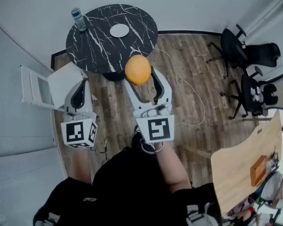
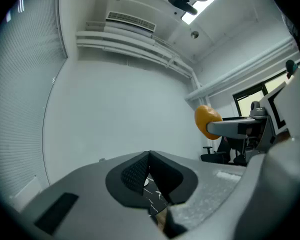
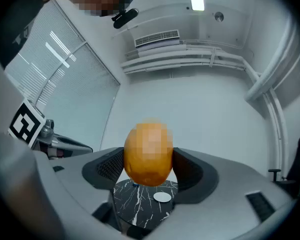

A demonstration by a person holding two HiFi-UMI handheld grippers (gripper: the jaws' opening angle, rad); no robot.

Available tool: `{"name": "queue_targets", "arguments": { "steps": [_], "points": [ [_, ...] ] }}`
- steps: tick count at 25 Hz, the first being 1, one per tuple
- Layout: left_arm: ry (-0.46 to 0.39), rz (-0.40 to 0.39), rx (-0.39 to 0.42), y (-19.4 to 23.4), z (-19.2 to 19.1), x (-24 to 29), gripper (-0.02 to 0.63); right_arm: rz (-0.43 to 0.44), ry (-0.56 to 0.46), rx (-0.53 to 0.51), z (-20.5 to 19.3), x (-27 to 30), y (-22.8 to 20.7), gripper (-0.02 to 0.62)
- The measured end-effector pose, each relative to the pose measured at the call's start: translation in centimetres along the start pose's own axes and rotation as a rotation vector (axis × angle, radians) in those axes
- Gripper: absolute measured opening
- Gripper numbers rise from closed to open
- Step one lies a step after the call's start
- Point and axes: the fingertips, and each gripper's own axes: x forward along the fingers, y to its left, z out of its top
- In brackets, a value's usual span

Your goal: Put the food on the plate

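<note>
An orange fruit [image 1: 138,69], clamped in the wide-set jaws of the right gripper [image 1: 140,79], has yet to reach the white plate [image 1: 119,30] on the bench [image 1: 96,44]; the left gripper [image 1: 81,84] is closed and empty.

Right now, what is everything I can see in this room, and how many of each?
Table: one, black marble pattern, round, ahead on the wood floor.
Plate: one, white, on the table.
Bottle: one, clear, at the table's far left edge.
Orange food: one, held up over the table's near edge.
Office chairs: two, black, right side.
White folded item: one, left of the table; what it is I cannot tell.
Wooden tabletop: one, light wood, lower right.
Cable: one, white, on the floor.
Left hand-held gripper: one, grey, jaws together, empty.
Right hand-held gripper: one, grey, closed on the orange food.
</note>
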Motion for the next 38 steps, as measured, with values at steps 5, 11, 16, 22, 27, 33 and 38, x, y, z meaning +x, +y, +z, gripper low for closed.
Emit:
{"name": "queue_targets", "arguments": {
  "steps": [5, 11, 16, 22, 27, 33, 38],
  "points": [
    [0.036, 0.010, -0.005, -0.5, 0.1, 2.6, 0.000, 0.048, 0.012, -0.026, 0.0, 1.8, -2.3, 0.296],
    [0.066, 0.018, 0.003, -1.6, 0.2, 6.4, 0.000, 0.099, 0.036, -0.071, -1.3, 4.0, -5.9, 0.296],
    [0.091, 0.047, -0.017, -2.7, -1.1, 9.3, 0.000, 0.127, 0.060, -0.032, -3.7, 5.3, -8.1, 0.298],
    [0.127, 0.051, -0.002, -3.5, -2.2, 12.3, 0.000, 0.158, 0.083, -0.029, -5.5, 7.5, -10.3, 0.298],
    [0.145, 0.054, -0.010, -2.5, -3.5, 15.3, 0.000, 0.168, 0.113, -0.038, -7.3, 10.0, -11.5, 0.298],
    [0.161, 0.042, -0.039, -1.0, -5.5, 20.6, 0.000, 0.203, 0.139, -0.072, -9.4, 14.0, -12.4, 0.298],
    [0.179, 0.019, -0.045, 0.6, -6.6, 25.6, 0.000, 0.235, 0.174, -0.079, -11.0, 18.8, -13.6, 0.298]
  ]
}}
